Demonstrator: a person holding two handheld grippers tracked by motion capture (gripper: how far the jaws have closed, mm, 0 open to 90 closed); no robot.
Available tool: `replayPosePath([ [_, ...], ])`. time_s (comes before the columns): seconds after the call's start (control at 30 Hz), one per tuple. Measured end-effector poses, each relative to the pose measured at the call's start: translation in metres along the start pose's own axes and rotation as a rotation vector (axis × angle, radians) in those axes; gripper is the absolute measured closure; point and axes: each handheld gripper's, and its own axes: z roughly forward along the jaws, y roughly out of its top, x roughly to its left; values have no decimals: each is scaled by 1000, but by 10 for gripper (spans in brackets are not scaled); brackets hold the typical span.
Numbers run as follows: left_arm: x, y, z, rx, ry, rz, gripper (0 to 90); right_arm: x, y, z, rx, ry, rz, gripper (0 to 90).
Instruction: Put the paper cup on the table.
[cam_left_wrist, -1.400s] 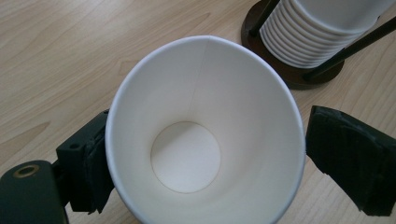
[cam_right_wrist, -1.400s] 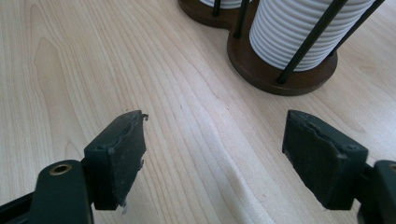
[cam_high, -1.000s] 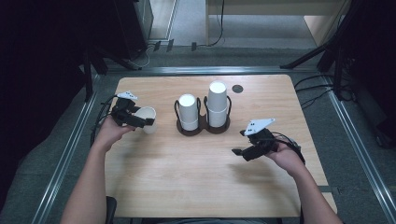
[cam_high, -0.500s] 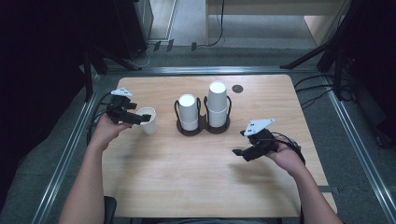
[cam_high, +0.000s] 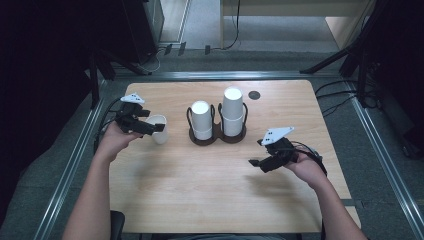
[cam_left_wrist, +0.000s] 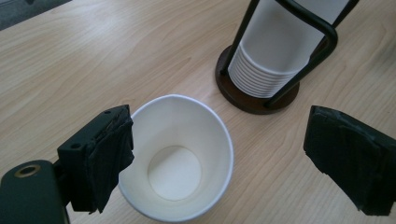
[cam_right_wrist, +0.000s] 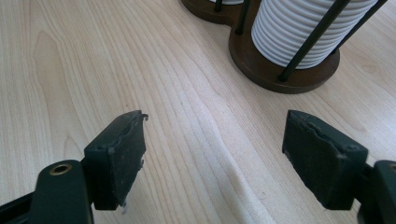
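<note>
A single white paper cup (cam_high: 158, 129) (cam_left_wrist: 180, 163) stands upright and empty on the wooden table, left of a dark cup holder (cam_high: 217, 138). The holder carries a shorter stack of white cups (cam_high: 201, 120) (cam_left_wrist: 275, 51) and a taller stack (cam_high: 233, 112) (cam_right_wrist: 303, 32). My left gripper (cam_high: 145, 126) (cam_left_wrist: 222, 140) is open; its left jaw sits at the cup's rim and its right jaw stands well clear of the cup. My right gripper (cam_high: 257, 154) (cam_right_wrist: 215, 128) hovers open over bare wood in front of the holder, with nothing between its jaws.
A small black round disc (cam_high: 254, 95) lies on the table (cam_high: 210, 190) behind the taller stack. Metal rails (cam_high: 75, 160) run along the table's left and right sides. Bare wood stretches across the front half between the person's forearms.
My left gripper has drawn back slightly to the left while the single cup stays where it stood. The right gripper has not moved.
</note>
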Motion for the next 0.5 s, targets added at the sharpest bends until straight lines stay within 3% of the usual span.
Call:
replayPosePath([
  [0.33, -12, -7, 4, 23, -47, 4, 83, -2, 6, 3, -1, 13, -11, 217],
  [0.5, -22, -9, 6, 18, -57, 24, 83, -2, 9, 5, -3, 20, -15, 217],
])
